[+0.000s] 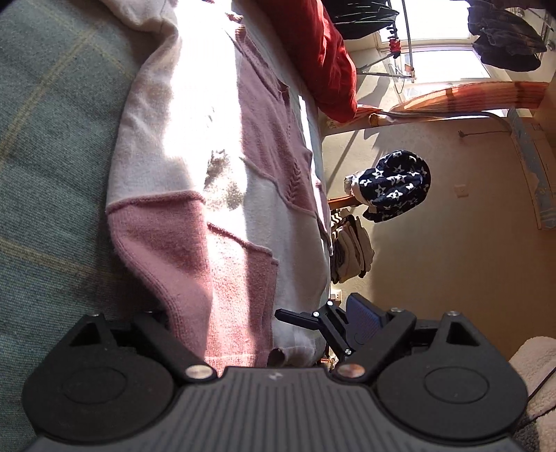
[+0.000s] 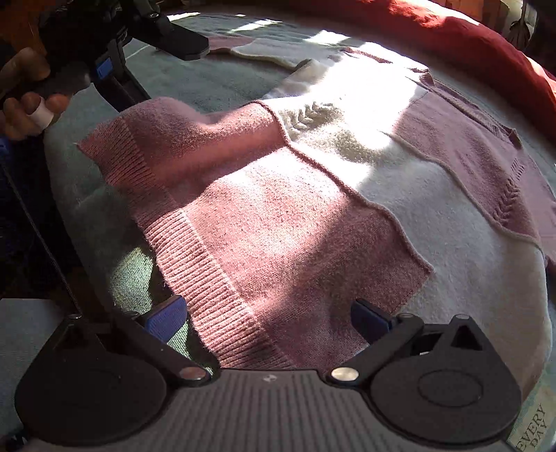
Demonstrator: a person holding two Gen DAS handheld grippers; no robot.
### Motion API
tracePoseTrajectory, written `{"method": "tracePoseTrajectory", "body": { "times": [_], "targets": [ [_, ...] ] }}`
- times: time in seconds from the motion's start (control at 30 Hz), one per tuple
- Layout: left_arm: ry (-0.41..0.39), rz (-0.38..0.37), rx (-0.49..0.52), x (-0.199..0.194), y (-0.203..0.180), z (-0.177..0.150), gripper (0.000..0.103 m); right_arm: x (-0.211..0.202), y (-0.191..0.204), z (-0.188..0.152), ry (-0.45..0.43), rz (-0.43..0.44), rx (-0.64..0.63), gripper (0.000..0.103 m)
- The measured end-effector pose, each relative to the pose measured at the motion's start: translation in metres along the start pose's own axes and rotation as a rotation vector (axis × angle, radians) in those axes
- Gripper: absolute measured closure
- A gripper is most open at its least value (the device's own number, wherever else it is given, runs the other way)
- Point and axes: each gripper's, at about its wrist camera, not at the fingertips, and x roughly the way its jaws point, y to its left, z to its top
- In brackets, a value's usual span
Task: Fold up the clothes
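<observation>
A pink and cream patchwork sweater (image 2: 312, 194) lies spread flat on a green plaid bedspread (image 2: 208, 80). My right gripper (image 2: 267, 316) is open over the ribbed pink hem, one blue pad (image 2: 163, 320) off the cloth's edge and the other over the sweater. At the top left, a hand (image 2: 24, 90) holds my left gripper (image 2: 172, 74), which stands open at the raised pink corner. In the left wrist view the sweater (image 1: 194, 174) runs away from my left gripper (image 1: 259, 313). The cloth lies between the jaws and covers the left finger. The right pad (image 1: 365, 320) is bare.
A red blanket (image 2: 469, 31) borders the far side of the bed. Beyond the bed edge are a navy star-patterned garment (image 1: 396, 184), a stack of folded clothes (image 1: 351, 250), dark clothes hanging by a bright window (image 1: 504, 38), and a black jointed gripper part (image 1: 302, 318).
</observation>
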Motion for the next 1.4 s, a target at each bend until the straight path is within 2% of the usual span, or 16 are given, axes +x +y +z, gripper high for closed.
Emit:
{"method": "tracePoseTrajectory", "body": {
  "times": [0.07, 0.2, 0.3, 0.37, 0.57, 0.73, 0.9, 0.93, 0.97, 1.03, 1.1, 1.17, 1.2, 1.23, 1.27, 1.4],
  "targets": [
    [-0.003, -0.019, -0.027, 0.000, 0.004, 0.004, 0.014, 0.002, 0.009, 0.007, -0.024, 0.004, -0.056, 0.001],
    [0.085, 0.174, -0.006, 0.007, 0.010, 0.003, 0.016, 0.013, 0.031, 0.024, -0.049, 0.041, -0.128, 0.002],
    [0.110, 0.258, -0.001, 0.007, 0.016, -0.009, 0.044, 0.019, 0.037, 0.029, -0.053, 0.080, -0.103, 0.002],
    [0.110, 0.327, 0.012, 0.007, 0.018, -0.018, 0.073, 0.022, 0.038, 0.029, -0.040, 0.092, -0.086, 0.002],
    [0.008, 0.333, 0.004, -0.004, 0.012, -0.021, 0.094, 0.023, 0.039, 0.024, -0.017, 0.089, -0.099, 0.003],
    [-0.079, 0.191, -0.044, -0.014, -0.001, -0.001, 0.094, 0.016, 0.052, 0.027, -0.097, 0.012, -0.209, 0.004],
    [-0.098, 0.139, -0.060, -0.008, -0.003, 0.019, 0.094, 0.024, 0.071, 0.035, -0.142, -0.014, -0.258, 0.005],
    [-0.098, 0.140, -0.056, -0.007, -0.004, 0.021, 0.094, 0.027, 0.074, 0.035, -0.140, -0.034, -0.264, 0.012],
    [-0.098, 0.142, -0.052, -0.005, -0.005, 0.023, 0.094, 0.034, 0.077, 0.034, -0.120, -0.086, -0.284, 0.027],
    [-0.094, 0.156, -0.046, -0.007, -0.006, 0.023, 0.094, 0.043, 0.079, 0.031, -0.092, -0.166, -0.311, 0.042],
    [-0.078, 0.190, -0.036, -0.012, -0.004, 0.020, 0.094, 0.043, 0.076, 0.026, -0.086, -0.226, -0.328, 0.047],
    [-0.059, 0.276, 0.003, -0.018, -0.005, 0.013, 0.088, 0.040, 0.070, 0.024, -0.066, -0.258, -0.336, 0.080],
    [-0.049, 0.326, 0.027, -0.022, -0.006, 0.009, 0.083, 0.039, 0.065, 0.025, -0.052, -0.251, -0.322, 0.091],
    [-0.040, 0.376, 0.050, -0.025, -0.007, 0.005, 0.073, 0.036, 0.059, 0.026, -0.043, -0.232, -0.298, 0.097],
    [-0.030, 0.431, 0.099, -0.028, -0.011, 0.000, 0.065, 0.034, 0.055, 0.028, -0.038, -0.215, -0.281, 0.097],
    [-0.012, 0.653, 0.424, -0.035, -0.047, -0.023, 0.053, 0.024, 0.036, 0.038, -0.032, -0.129, -0.183, 0.097]
  ]
}}
